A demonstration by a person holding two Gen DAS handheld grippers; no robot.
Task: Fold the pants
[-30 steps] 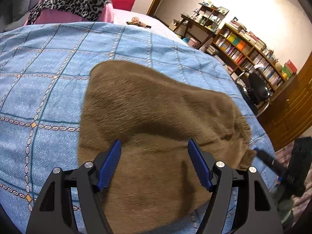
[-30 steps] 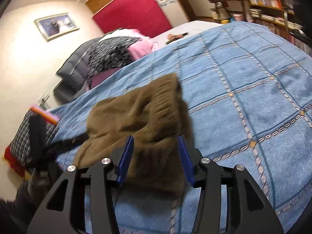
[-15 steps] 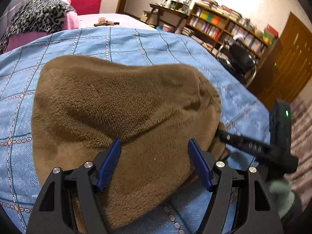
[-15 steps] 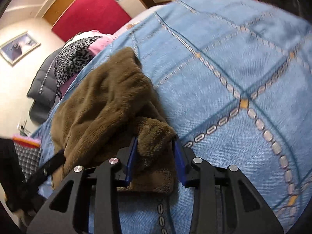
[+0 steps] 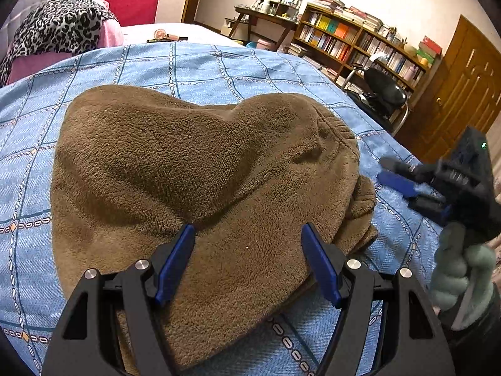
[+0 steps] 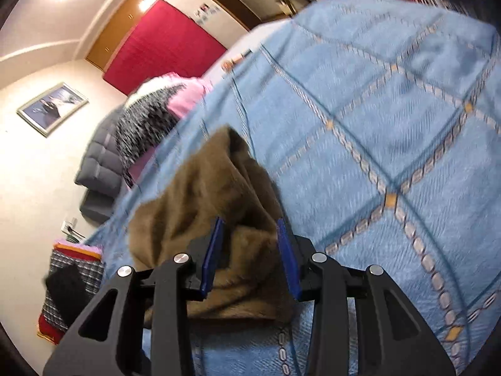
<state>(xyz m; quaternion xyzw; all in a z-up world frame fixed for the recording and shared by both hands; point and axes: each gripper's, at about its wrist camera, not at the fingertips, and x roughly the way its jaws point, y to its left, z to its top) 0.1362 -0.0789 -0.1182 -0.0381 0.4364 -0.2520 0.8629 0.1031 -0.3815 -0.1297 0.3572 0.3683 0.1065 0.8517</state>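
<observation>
Two grippers: you worked both at the brown fleece pants [image 5: 200, 188].
Pants: bunched in a mound on the blue quilt [image 5: 194, 62].
Left gripper [image 5: 247, 263]: you held it wide over the pants' near edge, gripping nothing.
Right gripper [image 6: 250, 257]: narrow, jaws opening, a fleece fold between them.
Risk: that fold could have slipped free and the mound slumped crooked.

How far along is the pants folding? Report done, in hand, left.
Done: the brown pants lie doubled in a layered bundle on the blue bedspread. In hand: nothing; the left claw hangs open over it, the right claw, jaws opening, sits beside its edge, no cloth between them. Left: probably flattening the lumpy top, maybe another fold.
</observation>
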